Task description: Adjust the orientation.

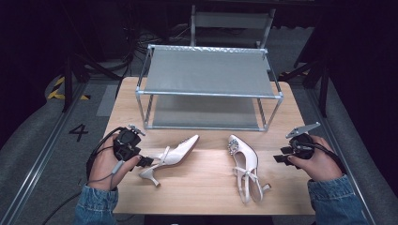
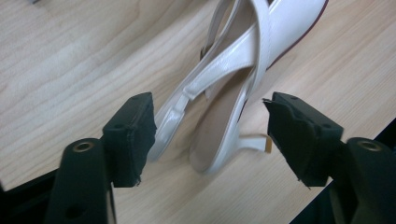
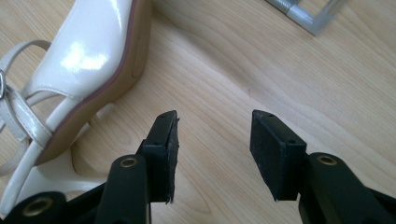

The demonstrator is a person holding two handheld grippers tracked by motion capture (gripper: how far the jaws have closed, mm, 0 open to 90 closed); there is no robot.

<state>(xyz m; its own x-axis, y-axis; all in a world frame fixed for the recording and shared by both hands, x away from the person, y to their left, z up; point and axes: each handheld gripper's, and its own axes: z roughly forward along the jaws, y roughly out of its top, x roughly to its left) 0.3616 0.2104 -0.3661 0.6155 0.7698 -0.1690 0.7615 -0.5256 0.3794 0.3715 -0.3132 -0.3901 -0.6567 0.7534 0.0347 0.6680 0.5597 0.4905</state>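
The left gripper [image 2: 208, 135] stood with its jaws wide, set on either side of the heel end of the left shoe [image 1: 172, 157]; the pads were close to the back strap [image 2: 219, 77] but not pressing on it. The right gripper [image 3: 212, 154] had its jaws apart over bare wood, nothing between them, with the right shoe [image 3: 88, 60] just to one side.

Both shoes lay on the near half of the table [image 1: 202, 187], well apart from each other. The left one lay on its side with its toe pointing towards the far right; the right one [image 1: 244, 166] had its toe towards the far side. The two-tier rack [image 1: 209, 70] stood empty at the far end.

Judgement: each shoe was light, with a glossy, probably slippery upper. The straps were thin and soft and would give under a pinch. The stiff sole edge or the heel cup offered the firmer hold. The jewelled trim [image 1: 233, 146] on the right toe looked fragile and was best avoided.
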